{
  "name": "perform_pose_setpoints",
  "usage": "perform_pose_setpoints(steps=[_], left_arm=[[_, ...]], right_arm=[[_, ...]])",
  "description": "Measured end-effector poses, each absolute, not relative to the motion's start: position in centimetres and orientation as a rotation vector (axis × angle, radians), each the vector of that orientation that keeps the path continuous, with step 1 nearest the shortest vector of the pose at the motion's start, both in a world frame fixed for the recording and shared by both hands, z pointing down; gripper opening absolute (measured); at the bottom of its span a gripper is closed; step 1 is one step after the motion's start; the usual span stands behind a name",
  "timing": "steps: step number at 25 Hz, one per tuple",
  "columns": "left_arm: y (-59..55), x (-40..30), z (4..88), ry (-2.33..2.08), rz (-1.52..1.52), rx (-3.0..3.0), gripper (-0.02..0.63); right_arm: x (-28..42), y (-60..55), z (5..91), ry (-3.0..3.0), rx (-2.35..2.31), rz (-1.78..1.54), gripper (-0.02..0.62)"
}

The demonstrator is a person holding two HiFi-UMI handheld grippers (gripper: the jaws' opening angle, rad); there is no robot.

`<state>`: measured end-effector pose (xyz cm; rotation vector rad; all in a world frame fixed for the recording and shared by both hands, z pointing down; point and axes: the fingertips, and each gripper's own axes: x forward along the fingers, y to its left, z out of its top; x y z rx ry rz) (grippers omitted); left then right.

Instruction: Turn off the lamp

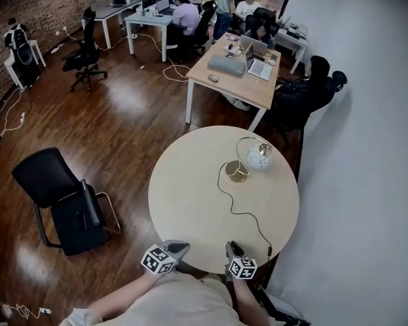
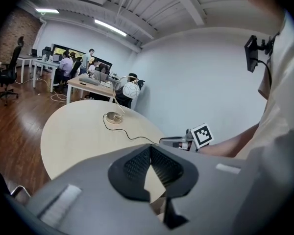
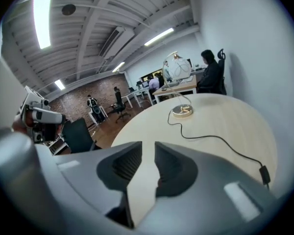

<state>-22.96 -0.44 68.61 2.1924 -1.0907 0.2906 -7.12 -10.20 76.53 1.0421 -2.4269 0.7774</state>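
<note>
Fingers (image 2: 137, 164) of my left gripper (image 2: 150, 150) are clenched, tips touching, with nothing between them. The right gripper (image 3: 147, 150) is released: its jaws stand a little apart, and only the tabletop shows through the gap. In the head view the left gripper (image 1: 178, 248) and the right gripper (image 1: 232, 249) hang at the near edge of the round table (image 1: 187, 202), close to my body and side by side.

The lamp (image 1: 259, 157) stands on the far right part of the table, well apart from both grippers. It has a white globe shade on a thin curved arm over a round brass-coloured base (image 1: 236, 172). I cannot tell whether it is lit. The lamp's black cord (image 1: 235, 208) snakes from the base across the tabletop toward the near right edge. In the right gripper view a small dark block (image 3: 264, 173) sits on that cord.

A black chair (image 1: 61, 195) stands on the wooden floor to the left of the table. Beyond the table is a rectangular desk (image 1: 228, 80) with laptops, and a seated person in dark clothes (image 1: 304, 90) is by the white wall. More people sit at desks farther back, near a brick wall (image 1: 27, 5).

For markings, I can make out only the black-and-white square patterns on my grippers' cubes (image 1: 158, 260).
</note>
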Motion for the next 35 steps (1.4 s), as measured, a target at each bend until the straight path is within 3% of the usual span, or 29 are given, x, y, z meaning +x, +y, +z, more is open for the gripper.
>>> perform_pose_setpoints(steps=[12, 18, 28, 35], left_arm=[[2.0, -21.7, 70.1, -0.799, 0.458, 2.332, -0.003], [0.9, -18.2, 70.0, -0.752, 0.534, 2.4, -0.003], [5.6, -11.1, 68.4, -0.667, 0.611, 2.489, -0.003], [8.9, -6.6, 67.2, -0.705, 0.524, 2.529, -0.003]], right_arm=[[-3.6, -2.7, 70.7, -2.442, 1.46, 0.79, 0.067], [-0.9, -2.6, 68.8, -2.498, 1.579, 0.729, 0.054], [5.7, 3.4, 57.4, -2.574, 1.804, 0.564, 0.054], [7.8, 7.2, 54.2, -2.6, 1.687, 0.315, 0.054]])
